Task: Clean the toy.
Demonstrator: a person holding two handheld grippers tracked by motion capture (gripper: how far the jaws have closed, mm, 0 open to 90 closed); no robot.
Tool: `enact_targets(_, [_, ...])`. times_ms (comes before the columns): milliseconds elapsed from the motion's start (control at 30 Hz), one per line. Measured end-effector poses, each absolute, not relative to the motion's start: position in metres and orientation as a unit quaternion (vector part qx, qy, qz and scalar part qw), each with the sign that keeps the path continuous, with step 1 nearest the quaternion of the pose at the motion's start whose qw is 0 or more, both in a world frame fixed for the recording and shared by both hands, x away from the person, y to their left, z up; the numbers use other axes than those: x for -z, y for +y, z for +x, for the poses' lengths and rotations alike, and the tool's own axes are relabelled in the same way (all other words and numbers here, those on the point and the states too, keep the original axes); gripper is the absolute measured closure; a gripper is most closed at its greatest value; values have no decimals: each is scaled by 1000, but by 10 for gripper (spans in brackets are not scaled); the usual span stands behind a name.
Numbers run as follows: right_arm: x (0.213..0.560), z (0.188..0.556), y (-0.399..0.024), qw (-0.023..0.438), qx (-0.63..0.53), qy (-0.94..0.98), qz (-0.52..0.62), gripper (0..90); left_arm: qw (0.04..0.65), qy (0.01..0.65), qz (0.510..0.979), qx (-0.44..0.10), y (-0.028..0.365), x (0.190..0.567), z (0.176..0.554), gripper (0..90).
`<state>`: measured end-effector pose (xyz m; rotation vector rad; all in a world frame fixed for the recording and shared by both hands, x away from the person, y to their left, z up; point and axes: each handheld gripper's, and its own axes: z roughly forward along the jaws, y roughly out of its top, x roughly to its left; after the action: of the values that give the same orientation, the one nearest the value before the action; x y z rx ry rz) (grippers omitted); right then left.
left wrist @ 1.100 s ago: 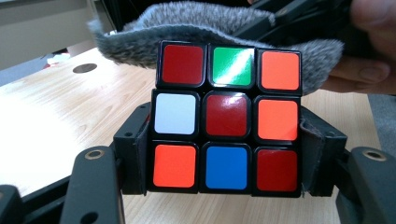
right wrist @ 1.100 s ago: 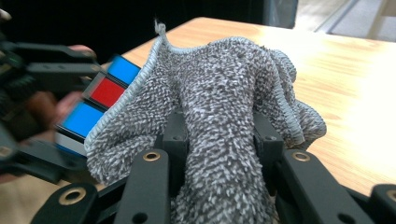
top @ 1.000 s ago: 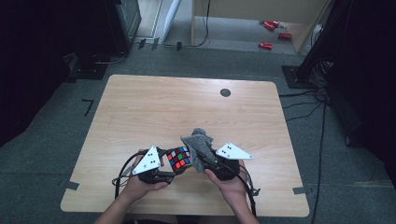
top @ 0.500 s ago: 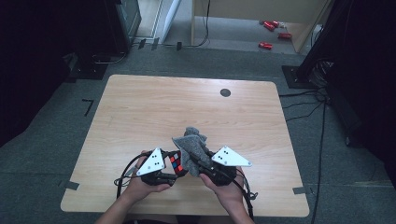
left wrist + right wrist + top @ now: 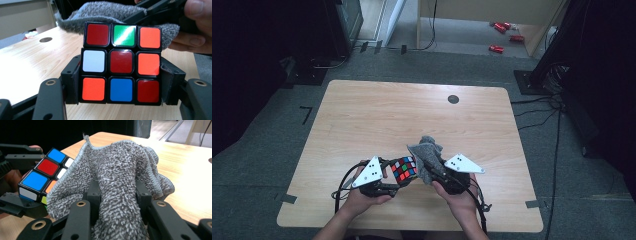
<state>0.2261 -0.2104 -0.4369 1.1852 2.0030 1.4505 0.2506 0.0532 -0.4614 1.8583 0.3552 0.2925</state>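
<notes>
- Left gripper (image 5: 398, 176) jaws clenched on the puzzle cube (image 5: 404, 169), one pad on each side face; in the left gripper view the cube (image 5: 121, 62) sits square between them, held just above the table (image 5: 362, 120).
- Right gripper (image 5: 434, 167) jaws clamped on a bunched grey cloth (image 5: 426, 156); in the right gripper view the cloth (image 5: 117, 180) fills the gap between the jaws and flops forward over them.
- Change from a second ago: in the earlier high views the cloth was bunched lower, on the near right side of the cube. Now it is spread a bit taller and leans against the cube's right and far side. The shift is small.
- Cube and left hand (image 5: 362, 197) are in about the same spot as before, with no visible turn of the cube.
- Cloth edge overlaps the cube (image 5: 45, 178) in the right gripper view and looks to be touching; real pressure can't be confirmed.
- Judgement: this is wiping the cube with the cloth, mid-stroke, with the cloth working around one side while the left grip steadies it.
- Red, green and orange top row in the left gripper view is uncovered, so that face looks not yet wiped or already passed; can't tell which.
- Likely next need: drag the cloth across the exposed faces or rotate the cube. Risk: the cube slips if the cloth pushes hard sideways.
</notes>
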Motion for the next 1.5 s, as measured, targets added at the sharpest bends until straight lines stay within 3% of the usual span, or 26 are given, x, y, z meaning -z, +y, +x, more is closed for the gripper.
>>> enact_targets(367, [414, 209, -198, 207, -556, 709, 381, 664, 560, 146, 807, -121, 44, 468, 249, 342])
enact_targets(633, [428, 218, -199, 174, -550, 712, 400, 660, 571, 147, 797, -133, 49, 461, 247, 342])
enact_targets(1067, [433, 226, -215, 195, -527, 708, 428, 660, 571, 151, 796, -130, 51, 461, 249, 342])
enact_targets(1500, [424, 213, -196, 192, -546, 720, 382, 657, 566, 143, 801, -132, 47, 462, 246, 342])
